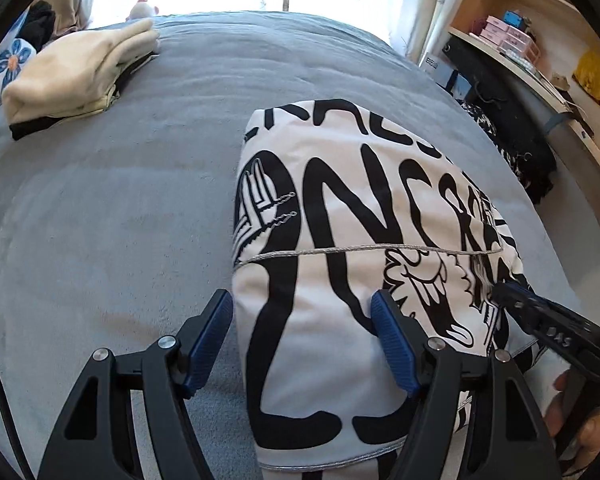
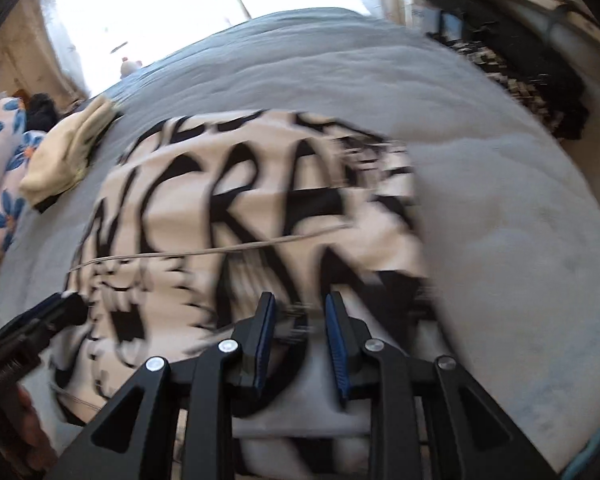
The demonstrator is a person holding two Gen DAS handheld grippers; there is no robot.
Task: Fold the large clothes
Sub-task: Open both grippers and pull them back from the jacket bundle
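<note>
Folded white garment with bold black lettering (image 1: 340, 216) lies centre-right on the grey-blue fleece bedspread (image 1: 112, 200), a thin silver cord across it.

Left gripper (image 1: 302, 312), lower centre: blue-padded fingers spread wide, straddling the garment's near left corner, pads clear of cloth.

Right gripper (image 2: 300, 308), bottom centre of its blurred view: fingers narrowly parted over the garment's near edge; nothing visibly pinched.

Folded cream garment (image 1: 80, 68) upper left, well apart.

A grey bed cover (image 1: 100, 200), floral pillow (image 2: 4, 152) and wooden shelves (image 1: 512, 12).
</note>
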